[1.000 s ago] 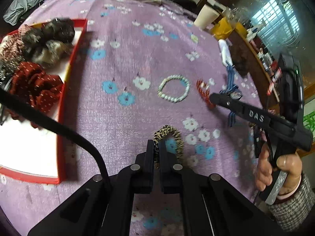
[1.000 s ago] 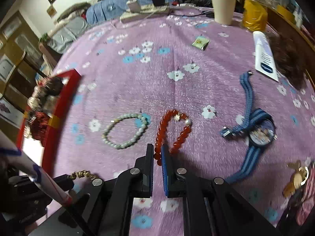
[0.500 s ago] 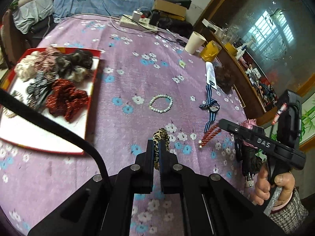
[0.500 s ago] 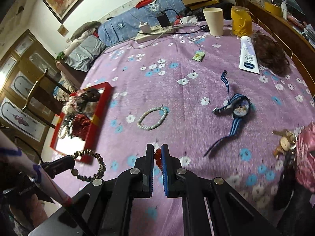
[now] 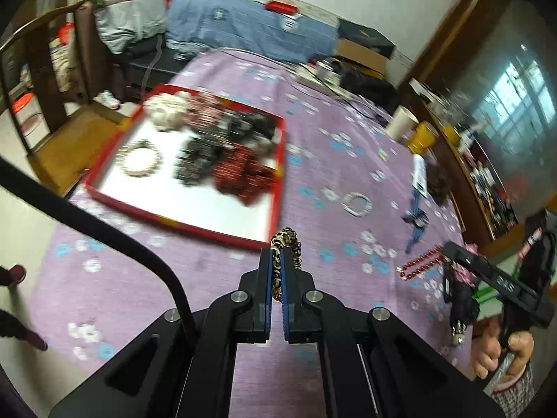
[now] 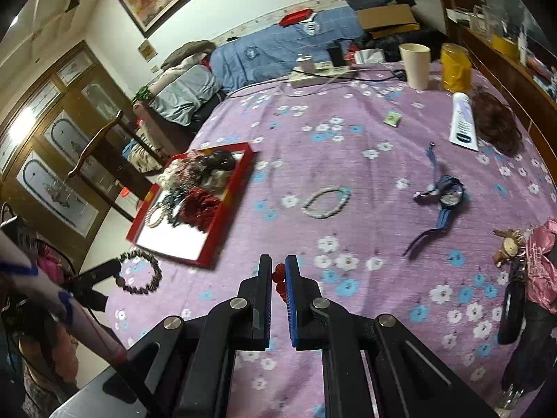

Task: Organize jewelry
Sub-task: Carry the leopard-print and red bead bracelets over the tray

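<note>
My left gripper [image 5: 276, 254] is shut on a leopard-print bracelet [image 5: 289, 240] and holds it in the air just right of the red tray [image 5: 181, 224]. From the right wrist view that bracelet [image 6: 141, 275] hangs off the left fingers, near the tray's [image 6: 228, 205] front corner. My right gripper [image 6: 277, 264] is shut on a red bead bracelet [image 6: 278, 280], lifted off the cloth; it dangles in the left wrist view [image 5: 419, 266]. A pale bead bracelet [image 6: 327, 202] lies on the purple cloth, also seen in the left wrist view [image 5: 357, 204].
The tray holds scrunchies [image 5: 240, 174] and a bead bracelet [image 5: 141, 159]. A blue-strapped watch [image 6: 449, 195], white tube [image 6: 463, 125], brown hair piece [image 6: 496, 127], paper cup [image 6: 416, 66], yellow jar [image 6: 454, 68] and power strip [image 6: 316, 73] lie on the flowered cloth [image 6: 348, 146]. Keys and pink fabric [image 6: 536, 257] sit at the right edge.
Both grippers have risen well above the bed, each carrying its bracelet. The left one has swung left toward the red tray, which now shows whole.
</note>
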Demonstrator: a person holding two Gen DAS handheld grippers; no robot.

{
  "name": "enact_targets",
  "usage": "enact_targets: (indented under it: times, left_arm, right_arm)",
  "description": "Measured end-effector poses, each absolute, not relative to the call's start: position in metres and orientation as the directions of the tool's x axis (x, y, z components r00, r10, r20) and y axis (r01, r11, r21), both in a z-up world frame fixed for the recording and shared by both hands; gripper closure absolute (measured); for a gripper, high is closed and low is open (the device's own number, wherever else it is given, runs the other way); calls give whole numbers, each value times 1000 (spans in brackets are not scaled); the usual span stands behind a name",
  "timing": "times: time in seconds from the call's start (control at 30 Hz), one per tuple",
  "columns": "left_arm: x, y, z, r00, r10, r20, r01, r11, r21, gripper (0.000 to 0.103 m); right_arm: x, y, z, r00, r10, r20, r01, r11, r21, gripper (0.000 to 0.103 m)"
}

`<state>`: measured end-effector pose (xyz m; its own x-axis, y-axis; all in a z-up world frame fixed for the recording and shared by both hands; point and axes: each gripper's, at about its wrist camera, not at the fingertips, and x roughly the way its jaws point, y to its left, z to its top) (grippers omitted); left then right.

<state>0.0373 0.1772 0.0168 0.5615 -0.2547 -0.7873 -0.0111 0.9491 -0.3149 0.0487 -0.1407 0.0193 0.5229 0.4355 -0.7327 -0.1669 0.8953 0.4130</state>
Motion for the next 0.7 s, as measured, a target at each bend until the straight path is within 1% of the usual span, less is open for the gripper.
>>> enact_targets:
  times: [0.13,0.33,0.53,0.7]
  left_arm:
    - [44,208,20,578,-223,-785,-59,948,-313,99]
    - [76,246,11,561,-208,-801,-62,955,-291,99]
    - [121,277,-12,515,-207,-832,-31,965,-259,99]
    - [153,297,-38,456,-228,-860,-11,965,-261,99]
  right_arm:
    - [46,-119,30,525,444,-726,-205,894,399,95]
    - [63,-72,38,520,455,-723,-243,890,385,95]
    - [99,-2,35,482,472,-738,-269,882,388,95]
    - [128,62,23,434,508,-744,-299,860,412,95]
